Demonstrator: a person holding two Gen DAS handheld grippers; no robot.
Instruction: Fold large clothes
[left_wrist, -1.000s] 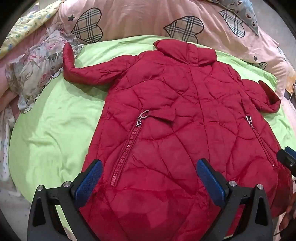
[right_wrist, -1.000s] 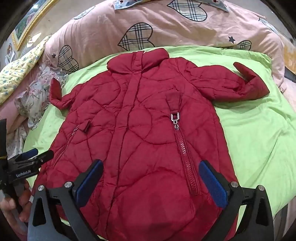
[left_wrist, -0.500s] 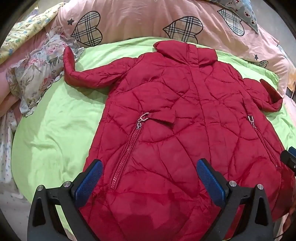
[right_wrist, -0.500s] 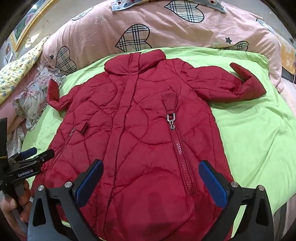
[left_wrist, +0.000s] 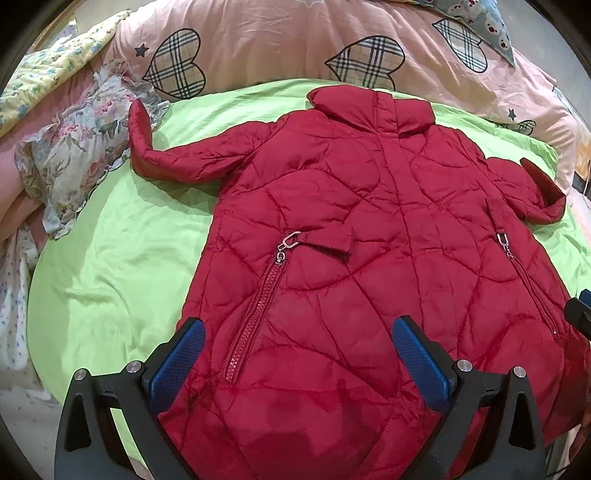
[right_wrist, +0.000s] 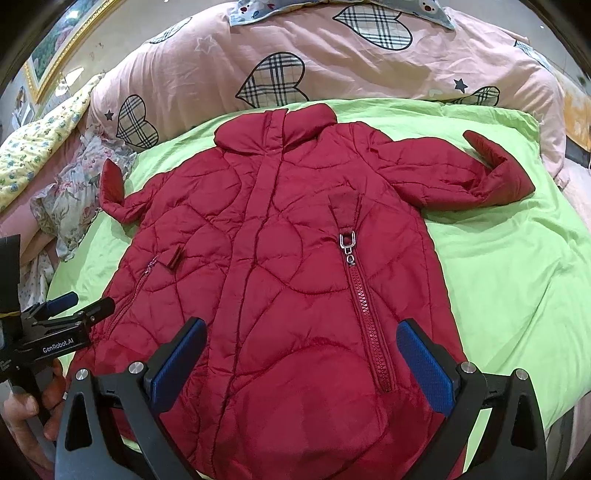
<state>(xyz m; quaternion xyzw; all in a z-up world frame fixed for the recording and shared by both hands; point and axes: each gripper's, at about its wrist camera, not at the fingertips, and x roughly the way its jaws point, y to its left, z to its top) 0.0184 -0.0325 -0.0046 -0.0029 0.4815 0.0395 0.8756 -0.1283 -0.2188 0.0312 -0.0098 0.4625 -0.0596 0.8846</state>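
Note:
A red quilted coat (left_wrist: 369, 229) lies flat, front up, on a green sheet (left_wrist: 122, 258), collar at the far end and both sleeves spread outward. It also shows in the right wrist view (right_wrist: 280, 266). My left gripper (left_wrist: 295, 354) is open and empty, hovering over the coat's lower left part near the left pocket zipper (left_wrist: 255, 314). My right gripper (right_wrist: 301, 356) is open and empty over the lower right part, beside the right pocket zipper (right_wrist: 365, 310). The left gripper also shows in the right wrist view (right_wrist: 70, 314) at the coat's left hem edge.
A pink quilt with plaid hearts (right_wrist: 280, 74) runs along the far side of the bed. A floral ruffled garment (left_wrist: 77, 147) lies by the left sleeve cuff. A yellow floral cloth (right_wrist: 33, 151) sits at the far left.
Both grippers have drifted slightly toward the coat, so it sits a little lower and larger in view. The coat itself has not moved, and both jaws stay open.

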